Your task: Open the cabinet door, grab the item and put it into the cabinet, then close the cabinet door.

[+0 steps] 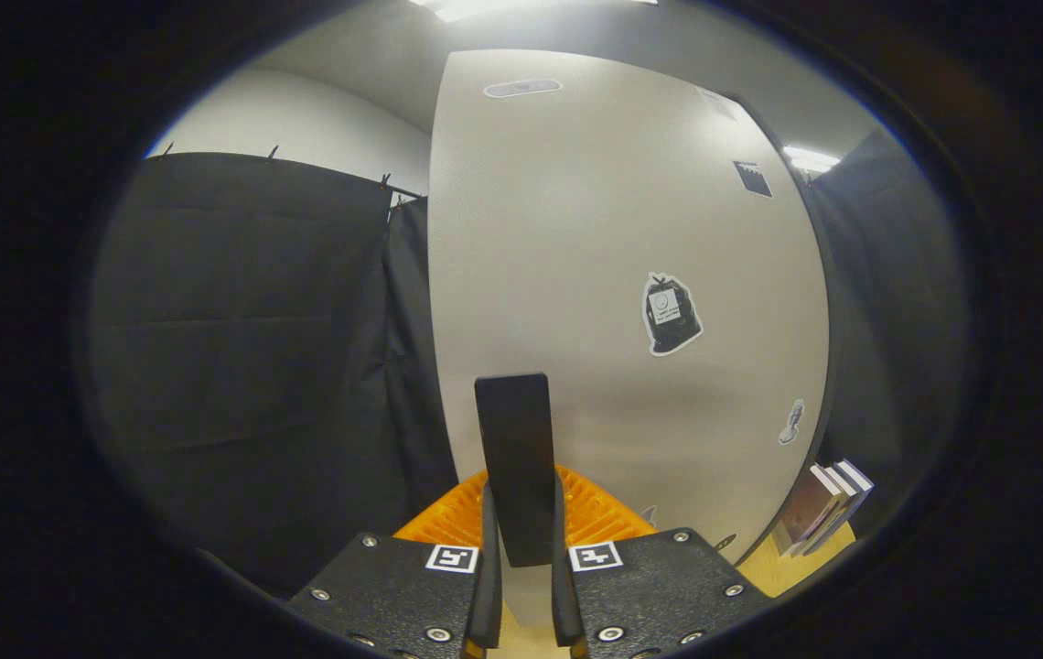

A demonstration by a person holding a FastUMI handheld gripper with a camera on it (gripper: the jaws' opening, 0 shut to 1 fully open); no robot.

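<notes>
The cabinet door [613, 238] is a pale grey panel with several stickers, standing close ahead of me and swung partly out from the cabinet. Its black bar handle [514, 439] stands upright between my fingers. My gripper [521, 558] is shut on the lower part of this handle, one finger [489, 549] pressing on each side. Beyond the door's right edge the dark cabinet inside [887, 320] is open to view.
Inside the cabinet, a few books [825, 505] lean on a light wooden shelf [805, 560] at the lower right. Black cloth [247, 348] hangs on the left of the door, with a white wall and ceiling lights above.
</notes>
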